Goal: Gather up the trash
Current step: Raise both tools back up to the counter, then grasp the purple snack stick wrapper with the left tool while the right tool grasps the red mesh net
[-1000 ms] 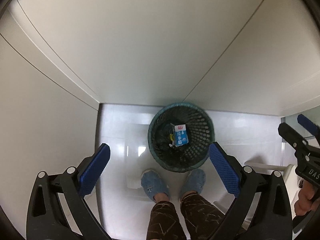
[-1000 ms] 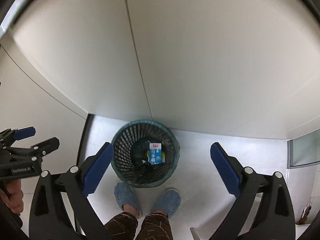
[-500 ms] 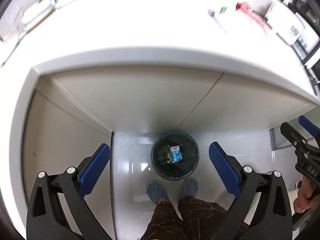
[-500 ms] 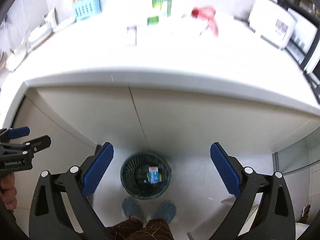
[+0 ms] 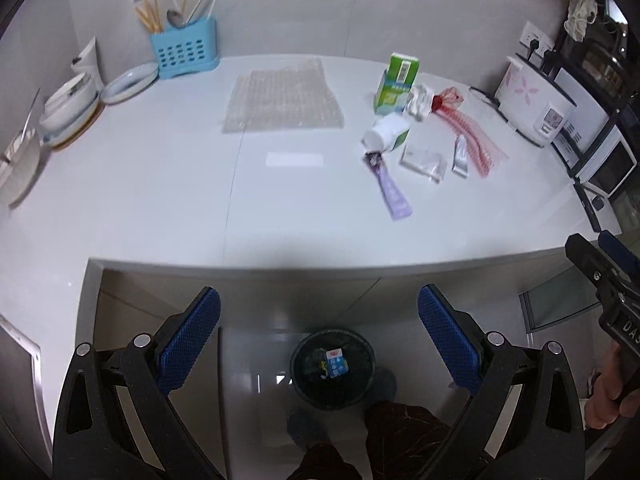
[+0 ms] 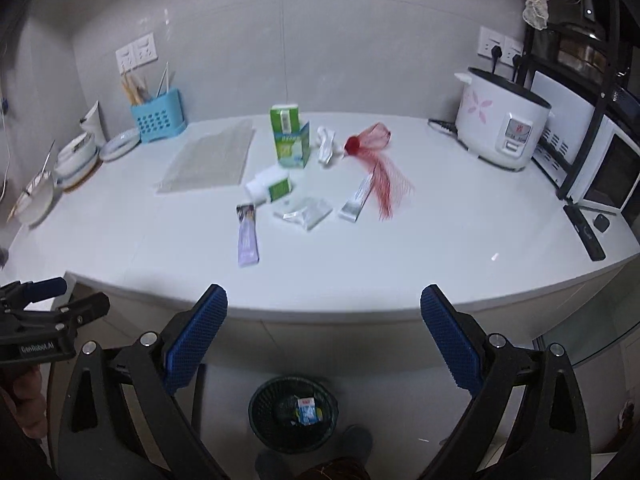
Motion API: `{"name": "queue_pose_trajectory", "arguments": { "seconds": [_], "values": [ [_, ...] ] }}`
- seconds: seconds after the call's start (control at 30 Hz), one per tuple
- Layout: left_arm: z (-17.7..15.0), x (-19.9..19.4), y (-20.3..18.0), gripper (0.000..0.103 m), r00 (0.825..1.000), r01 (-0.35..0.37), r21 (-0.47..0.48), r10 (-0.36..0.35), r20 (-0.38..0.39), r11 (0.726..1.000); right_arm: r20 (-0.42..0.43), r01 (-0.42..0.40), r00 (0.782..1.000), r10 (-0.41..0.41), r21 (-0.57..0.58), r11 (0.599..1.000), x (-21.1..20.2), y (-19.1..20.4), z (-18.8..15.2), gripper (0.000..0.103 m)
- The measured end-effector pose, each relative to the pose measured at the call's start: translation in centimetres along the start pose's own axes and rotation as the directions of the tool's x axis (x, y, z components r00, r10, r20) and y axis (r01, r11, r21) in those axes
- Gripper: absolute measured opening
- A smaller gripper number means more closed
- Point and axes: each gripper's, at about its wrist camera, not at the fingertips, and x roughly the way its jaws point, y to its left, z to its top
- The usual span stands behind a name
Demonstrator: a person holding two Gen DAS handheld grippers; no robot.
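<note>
Both grippers being held spread and empty above the counter edge.
Wrappers (image 6: 248,236) are lying at 12 o'clock of the right gripper (image 6: 323,338); the bin (image 5: 333,367) is being kept directly below the left gripper (image 5: 319,338) for drops.

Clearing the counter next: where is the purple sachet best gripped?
Probably from above, pinching across the narrow width of the purple sachet near its middle. It lies flat on the counter, long axis running front to back, apart from other litter.

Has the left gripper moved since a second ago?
Yes. The left gripper has risen and tilted up: the bin looks smaller and lower, and the countertop is now visible.
</note>
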Motion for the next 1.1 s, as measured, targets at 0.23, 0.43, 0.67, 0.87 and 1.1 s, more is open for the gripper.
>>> {"name": "queue_pose_trajectory", "arguments": {
  "seconds": [0.23,0.43,0.67,0.87,1.1],
  "values": [
    [5.2,0.0,-2.7,0.097,0.999,-0.015,-0.012,0.016,0.042,1.0,0.009,-0.031,0.999,0.031,-0.006,1.0,2.7,-3.0,5.0,0.093],
    [9.8,2.1,-4.7,0.097,0.997,-0.048,-0.057,0.051,0.05,0.997,-0.02,-0.071,0.997,0.07,-0.046,0.996,8.3,-5.7,10.3,0.093],
    [12.6,6.6,-5.9,0.097,0.994,-0.108,-0.125,0.109,0.0,0.986,-0.119,-0.119,0.987,0.108,-0.091,0.989,16.2,-7.7,15.1,0.088],
    [13.3,10.8,-6.5,0.097,0.987,-0.15,-0.172,0.136,-0.09,0.974,-0.2,-0.143,0.973,0.117,-0.12,0.982,21.9,-8.6,18.3,0.085],
    [12.9,15.1,-6.5,0.096,0.969,-0.203,-0.22,0.163,-0.188,0.954,-0.267,-0.172,0.956,0.119,-0.187,0.967,27.2,-8.7,20.3,0.078]
  ]
}}
